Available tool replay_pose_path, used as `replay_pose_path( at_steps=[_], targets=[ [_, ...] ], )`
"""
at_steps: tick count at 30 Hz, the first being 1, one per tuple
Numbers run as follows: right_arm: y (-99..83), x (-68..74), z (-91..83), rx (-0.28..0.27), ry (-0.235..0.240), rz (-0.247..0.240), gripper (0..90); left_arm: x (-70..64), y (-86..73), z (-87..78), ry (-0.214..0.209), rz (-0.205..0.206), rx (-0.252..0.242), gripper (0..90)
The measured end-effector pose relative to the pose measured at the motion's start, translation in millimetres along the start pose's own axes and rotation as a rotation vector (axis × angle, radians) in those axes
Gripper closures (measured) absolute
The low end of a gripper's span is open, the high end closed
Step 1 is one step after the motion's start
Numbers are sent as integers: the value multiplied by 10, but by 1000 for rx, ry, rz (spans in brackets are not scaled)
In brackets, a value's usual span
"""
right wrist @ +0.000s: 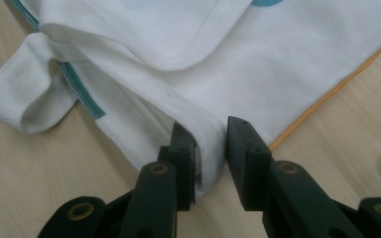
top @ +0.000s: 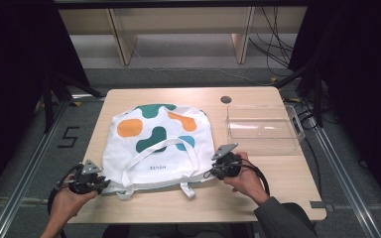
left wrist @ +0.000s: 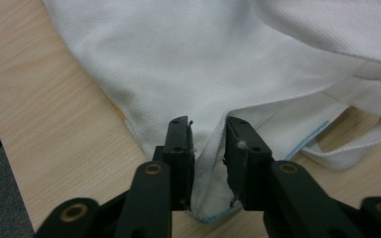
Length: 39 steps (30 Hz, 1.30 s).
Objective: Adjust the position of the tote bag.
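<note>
A white tote bag with orange, teal and blue blobs lies flat on the wooden table, its handles toward the near edge. My left gripper sits at the bag's near left corner. In the left gripper view that corner lies between the jaws of the left gripper, which stand a little apart. My right gripper is at the near right corner. In the right gripper view its jaws straddle the hemmed corner with a small gap, and a strap loop lies to the left.
A clear plastic tray stands on the table to the right of the bag, close to my right hand. A round cable hole is in the far part of the tabletop. Bare wood runs along the near edge.
</note>
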State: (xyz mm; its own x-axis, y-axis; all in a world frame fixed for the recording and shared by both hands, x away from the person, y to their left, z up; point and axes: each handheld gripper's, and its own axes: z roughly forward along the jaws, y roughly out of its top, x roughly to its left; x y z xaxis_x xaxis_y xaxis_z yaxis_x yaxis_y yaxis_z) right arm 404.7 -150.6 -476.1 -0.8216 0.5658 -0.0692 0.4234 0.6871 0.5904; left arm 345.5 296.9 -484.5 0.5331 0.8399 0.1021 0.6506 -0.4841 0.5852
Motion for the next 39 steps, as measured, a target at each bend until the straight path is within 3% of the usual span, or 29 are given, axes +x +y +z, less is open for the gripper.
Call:
replay_pose_path(
  at_steps=[2,3,4,7,8,10,13,14,15,16,17,18,19,20,21,23,24,29,30,34,36,37,39],
  targets=[
    [2,-4,-2,5,-2,7,730,7,0,-7,-11,4,7,691],
    [13,6,-6,12,7,33,723,30,1,-24,-20,32,38,676],
    [15,9,16,6,4,50,717,34,-1,-24,-28,30,35,671],
    [15,-11,21,8,8,14,709,46,-3,-15,-33,23,45,643],
    [15,-11,21,8,8,14,709,24,-15,6,-11,-8,13,643],
    [21,-8,21,10,13,31,705,37,-21,5,-16,1,24,621],
    [20,-11,18,13,7,27,700,58,-35,-9,-63,15,79,586],
    [16,-21,24,6,7,4,696,42,-57,-17,-39,-20,74,552],
    [16,-21,24,6,7,4,696,42,-57,-17,-39,-20,74,553],
    [14,-18,31,1,10,8,693,60,-67,-35,-30,13,117,553],
    [16,-5,30,3,11,30,689,57,-82,-20,-22,11,132,548],
    [13,-6,36,-2,8,16,685,81,-93,7,-16,5,159,511],
    [13,-6,36,-2,8,16,685,81,-93,7,-16,5,159,500],
    [11,-18,44,-12,0,-8,683,94,-87,16,-14,-25,157,500],
    [14,-14,43,-9,1,-2,683,106,-71,33,-7,-45,148,509],
    [20,5,42,7,13,40,683,131,-35,55,0,-38,153,554],
    [23,3,41,8,8,37,683,148,-29,94,-1,-67,130,561],
    [36,-16,73,16,3,23,683,205,11,164,17,-123,84,564],
    [44,-35,79,19,-6,14,682,215,13,203,19,-138,56,540],
    [52,-53,110,29,-21,23,677,289,37,249,1,-178,55,471],
    [54,-59,120,36,-36,18,675,290,34,245,-11,-170,51,520],
    [56,-71,139,23,-34,-7,671,294,50,222,-31,-147,84,520],
    [65,-85,146,32,-35,-25,671,260,58,238,-12,-132,60,586]
  ],
)
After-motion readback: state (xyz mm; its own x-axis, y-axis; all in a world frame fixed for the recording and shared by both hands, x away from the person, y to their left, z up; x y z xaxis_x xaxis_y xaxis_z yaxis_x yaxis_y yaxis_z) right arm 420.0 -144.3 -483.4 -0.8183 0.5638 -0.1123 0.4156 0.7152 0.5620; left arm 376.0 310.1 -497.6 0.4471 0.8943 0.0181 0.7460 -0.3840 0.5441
